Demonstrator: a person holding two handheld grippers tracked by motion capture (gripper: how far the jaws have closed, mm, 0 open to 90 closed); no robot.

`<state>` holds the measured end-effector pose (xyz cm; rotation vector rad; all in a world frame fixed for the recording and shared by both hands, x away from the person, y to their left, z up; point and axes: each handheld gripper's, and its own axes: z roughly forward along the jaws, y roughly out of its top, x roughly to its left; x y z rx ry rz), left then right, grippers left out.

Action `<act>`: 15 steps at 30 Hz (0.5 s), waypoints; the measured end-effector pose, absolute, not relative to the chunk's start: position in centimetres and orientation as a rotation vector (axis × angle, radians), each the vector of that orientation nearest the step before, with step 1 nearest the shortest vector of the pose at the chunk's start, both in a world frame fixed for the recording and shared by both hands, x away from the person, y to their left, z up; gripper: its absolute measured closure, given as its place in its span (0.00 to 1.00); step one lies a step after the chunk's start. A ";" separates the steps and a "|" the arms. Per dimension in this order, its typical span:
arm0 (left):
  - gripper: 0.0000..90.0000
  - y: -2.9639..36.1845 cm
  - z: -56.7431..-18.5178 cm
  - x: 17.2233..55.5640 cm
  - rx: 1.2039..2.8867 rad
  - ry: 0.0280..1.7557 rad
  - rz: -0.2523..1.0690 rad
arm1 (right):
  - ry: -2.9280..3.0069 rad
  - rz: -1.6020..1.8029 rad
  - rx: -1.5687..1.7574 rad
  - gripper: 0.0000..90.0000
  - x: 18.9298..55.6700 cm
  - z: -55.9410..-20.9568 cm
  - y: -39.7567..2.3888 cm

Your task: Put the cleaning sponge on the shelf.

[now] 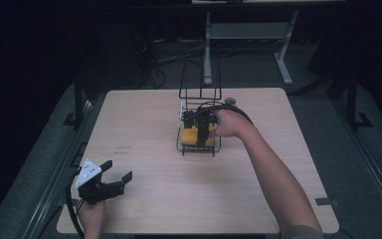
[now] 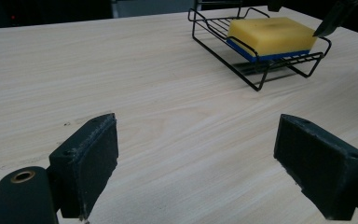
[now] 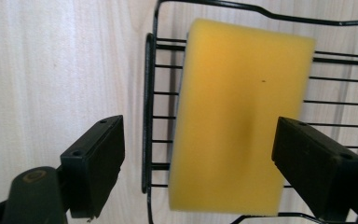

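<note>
Yellow sponge (image 3: 235, 116) lying in wire rack (image 3: 149, 116), right claw (image 3: 198, 163) spread above

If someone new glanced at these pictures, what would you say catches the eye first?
The yellow sponge stands out, lying flat in the black wire rack near the middle of the wooden table. The right gripper hangs just above it, jaws open on either side. The left gripper sits open by the table's near left corner.

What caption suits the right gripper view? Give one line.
Open right gripper above a yellow sponge in a black wire rack.
</note>
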<state>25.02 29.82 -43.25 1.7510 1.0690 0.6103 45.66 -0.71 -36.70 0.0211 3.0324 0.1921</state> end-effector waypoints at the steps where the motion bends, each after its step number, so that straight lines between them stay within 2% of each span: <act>1: 0.14 29.8 -43.3 25.0 1.752 1.069 0.610 | 3.037 0.194 0.025 0.19 45.5 -36.7 -0.6; 15: 0.14 29.8 -43.3 25.0 1.756 1.068 0.611 | 3.044 0.181 -0.036 0.18 43.3 -37.1 0.3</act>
